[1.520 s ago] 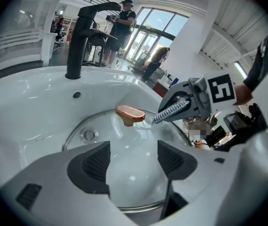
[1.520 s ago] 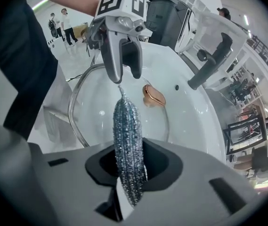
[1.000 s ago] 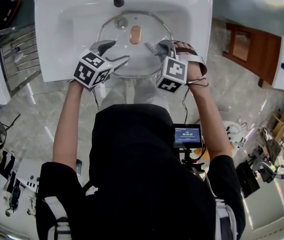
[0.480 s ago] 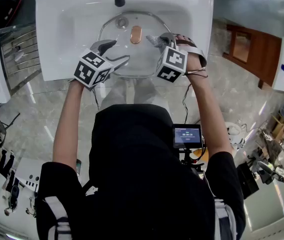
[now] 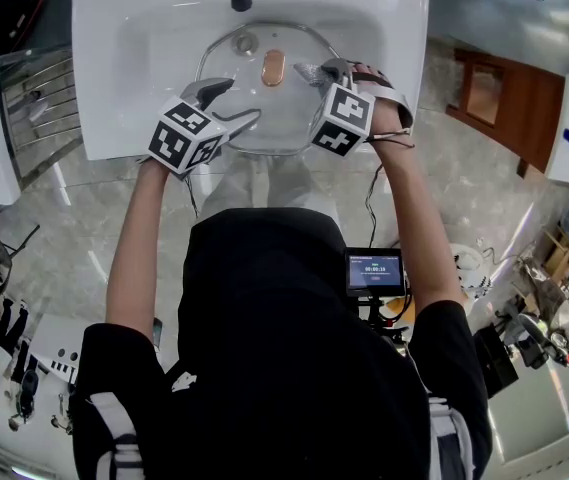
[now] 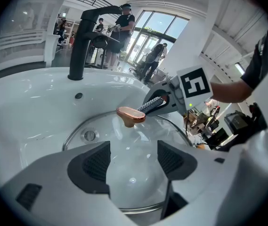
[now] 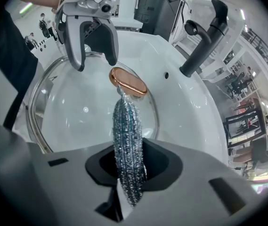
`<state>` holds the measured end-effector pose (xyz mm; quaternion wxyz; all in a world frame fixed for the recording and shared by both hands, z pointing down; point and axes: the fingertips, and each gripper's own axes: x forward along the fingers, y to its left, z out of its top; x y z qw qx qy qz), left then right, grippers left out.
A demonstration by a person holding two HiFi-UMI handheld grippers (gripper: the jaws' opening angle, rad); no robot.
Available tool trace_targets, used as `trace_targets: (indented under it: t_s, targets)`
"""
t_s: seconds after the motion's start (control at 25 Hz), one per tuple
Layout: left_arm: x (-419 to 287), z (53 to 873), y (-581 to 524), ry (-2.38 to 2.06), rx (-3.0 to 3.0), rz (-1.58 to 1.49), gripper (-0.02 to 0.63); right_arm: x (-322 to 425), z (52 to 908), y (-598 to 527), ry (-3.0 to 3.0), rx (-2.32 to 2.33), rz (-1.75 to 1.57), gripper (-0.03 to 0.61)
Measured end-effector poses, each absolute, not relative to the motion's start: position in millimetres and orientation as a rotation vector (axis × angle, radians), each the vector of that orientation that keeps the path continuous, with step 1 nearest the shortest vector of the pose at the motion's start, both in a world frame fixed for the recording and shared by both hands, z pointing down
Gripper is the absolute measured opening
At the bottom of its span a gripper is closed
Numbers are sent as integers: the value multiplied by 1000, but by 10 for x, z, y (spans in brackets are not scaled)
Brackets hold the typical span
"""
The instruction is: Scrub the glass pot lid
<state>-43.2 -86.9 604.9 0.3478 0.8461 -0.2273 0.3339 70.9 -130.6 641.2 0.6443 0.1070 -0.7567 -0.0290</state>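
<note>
Trouble: a hard push could slide the glass pot lid, lying loose in the sink; left tongs gape wide, empty, over its rim; right tongs pinch the scrubber by the knob.

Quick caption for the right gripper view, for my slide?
Right claw pinches a metallic scrubber, tip at the copper knob of a glass lid in the sink.

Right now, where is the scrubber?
In the head view, the scrubber sits right of centre, clamped in the right hand-held gripper, its tip beside the copper knob.
</note>
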Motion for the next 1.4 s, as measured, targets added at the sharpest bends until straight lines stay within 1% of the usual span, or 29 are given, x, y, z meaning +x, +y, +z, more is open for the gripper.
trace_targets:
  t_s: [1.4]
  targets:
    - [-442,6065,-897,-601,2191,854,288,679,6164,-861,-1711,217,-93,66]
